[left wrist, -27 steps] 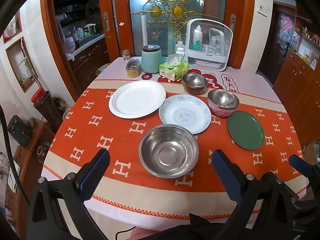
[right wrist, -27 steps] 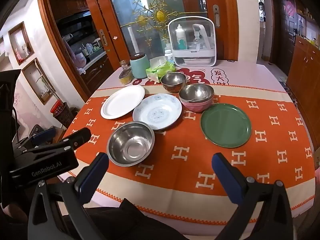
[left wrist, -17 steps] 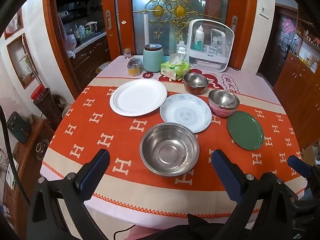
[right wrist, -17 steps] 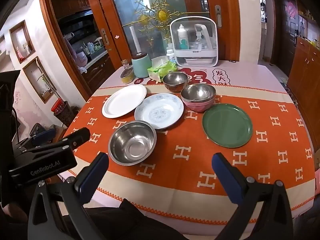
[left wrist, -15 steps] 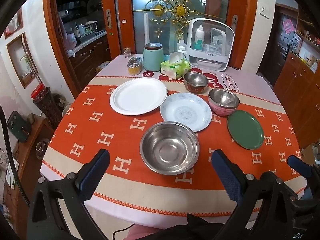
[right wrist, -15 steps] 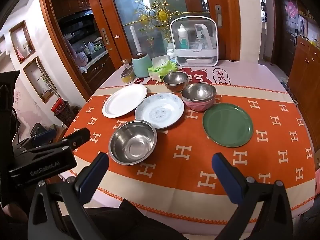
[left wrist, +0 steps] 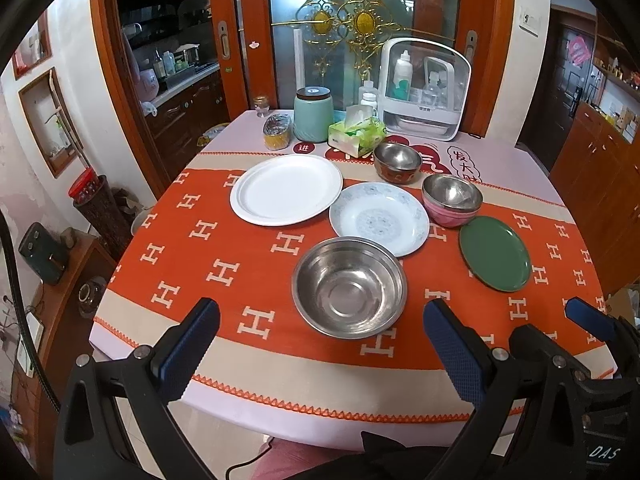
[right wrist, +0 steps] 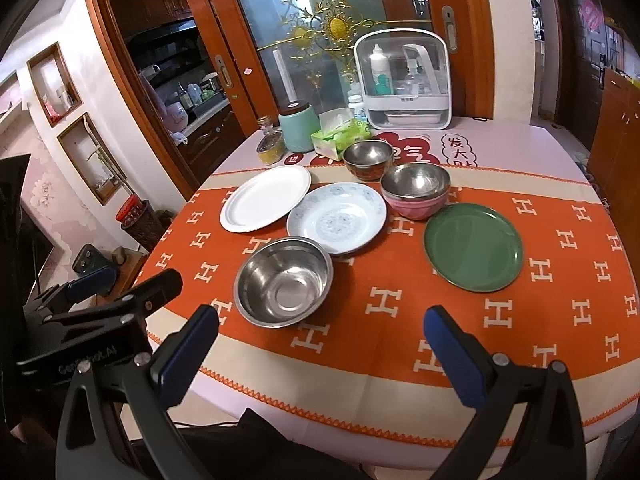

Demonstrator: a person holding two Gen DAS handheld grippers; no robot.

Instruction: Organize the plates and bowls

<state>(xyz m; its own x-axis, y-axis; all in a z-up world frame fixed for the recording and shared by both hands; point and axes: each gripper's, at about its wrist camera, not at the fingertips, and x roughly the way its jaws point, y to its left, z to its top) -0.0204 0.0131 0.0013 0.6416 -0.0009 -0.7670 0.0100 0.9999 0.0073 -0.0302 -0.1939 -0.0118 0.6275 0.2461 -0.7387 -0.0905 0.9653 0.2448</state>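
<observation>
Both grippers stood wide open and empty above the table's (left wrist: 132,280) near edge. Just ahead of the left gripper (left wrist: 320,344) sat the big steel bowl (left wrist: 349,287). The green plate (right wrist: 473,247) lay ahead of the right gripper (right wrist: 320,344), slightly right; the white plate (left wrist: 286,189), patterned plate (left wrist: 378,218) and stacked bowls (left wrist: 451,205) lay farther off.

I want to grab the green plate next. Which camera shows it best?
The right wrist view: the green plate lies large, whole, almost straight ahead. The left wrist view shows the plate whole too, but smaller and squeezed toward the right side.
</observation>
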